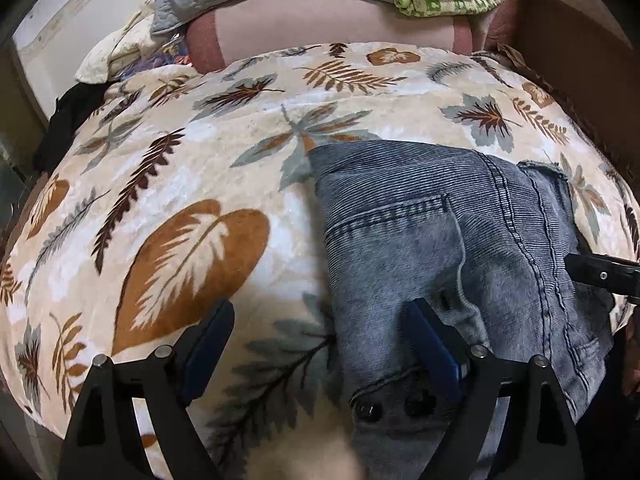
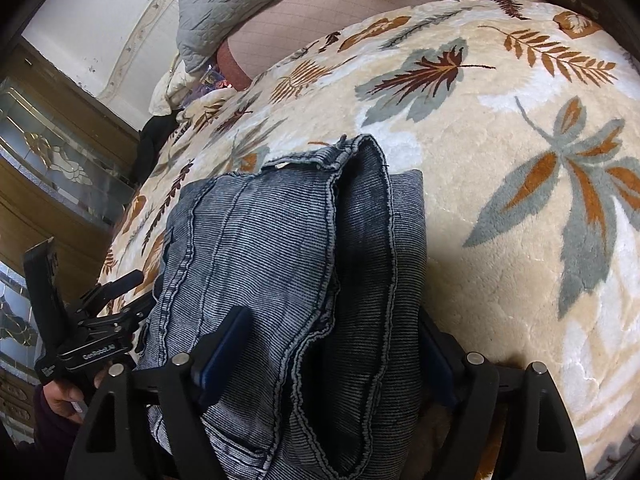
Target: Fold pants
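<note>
Faded blue ribbed denim jeans [image 1: 460, 232] are lying on a cream blanket [image 1: 248, 120] showing brown, rust and grey-green leaf prints.

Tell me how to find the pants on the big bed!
Start at the cream fleece blanket with brown and grey leaves that covers the bed. On it lies a folded bundle of faded blue denim pants. It is the only blue ribbed cloth with stitched seams and a pocket.

From my right wrist view, the pants [image 2: 288, 280] run off the bottom edge and cover most of my right claw's [image 2: 332, 344] far finger. In the left view, the right claw [image 1: 600, 276] is cut off at the frame's edge.
</note>
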`<state>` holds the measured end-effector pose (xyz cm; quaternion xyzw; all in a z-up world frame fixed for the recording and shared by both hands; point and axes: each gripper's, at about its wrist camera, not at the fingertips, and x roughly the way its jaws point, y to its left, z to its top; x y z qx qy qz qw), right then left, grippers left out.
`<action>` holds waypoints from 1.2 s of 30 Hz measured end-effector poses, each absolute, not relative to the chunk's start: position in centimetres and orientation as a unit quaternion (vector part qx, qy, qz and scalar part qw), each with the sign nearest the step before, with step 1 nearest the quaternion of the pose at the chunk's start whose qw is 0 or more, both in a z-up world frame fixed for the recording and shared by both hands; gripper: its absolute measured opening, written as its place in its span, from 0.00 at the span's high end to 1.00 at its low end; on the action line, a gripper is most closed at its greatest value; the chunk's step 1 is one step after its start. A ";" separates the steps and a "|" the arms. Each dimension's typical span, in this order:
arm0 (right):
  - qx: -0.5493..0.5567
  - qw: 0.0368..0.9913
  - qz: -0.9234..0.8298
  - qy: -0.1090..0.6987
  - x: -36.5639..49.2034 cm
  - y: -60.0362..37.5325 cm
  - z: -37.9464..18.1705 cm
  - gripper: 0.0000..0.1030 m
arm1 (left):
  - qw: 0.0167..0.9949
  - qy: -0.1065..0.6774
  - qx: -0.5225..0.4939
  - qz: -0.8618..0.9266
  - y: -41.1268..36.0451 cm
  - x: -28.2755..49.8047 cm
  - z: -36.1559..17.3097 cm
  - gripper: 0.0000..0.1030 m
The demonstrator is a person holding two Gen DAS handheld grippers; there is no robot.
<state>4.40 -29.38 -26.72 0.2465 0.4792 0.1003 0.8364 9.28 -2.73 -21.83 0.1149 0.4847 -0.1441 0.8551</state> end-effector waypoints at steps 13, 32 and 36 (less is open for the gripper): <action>0.241 0.839 0.101 0.478 4.4 -29.2 -26.7 0.18 | 0.843 0.507 0.067 -0.166 -2.1 9.1 -21.9 0.14; 0.237 0.840 0.101 0.478 4.4 -29.1 -26.7 0.16 | 0.833 0.521 0.050 -0.179 -3.1 10.5 -22.8 0.14; 0.236 0.839 0.102 0.479 4.5 -29.1 -26.7 0.16 | 0.835 0.515 0.062 -0.183 -2.6 9.9 -22.2 0.14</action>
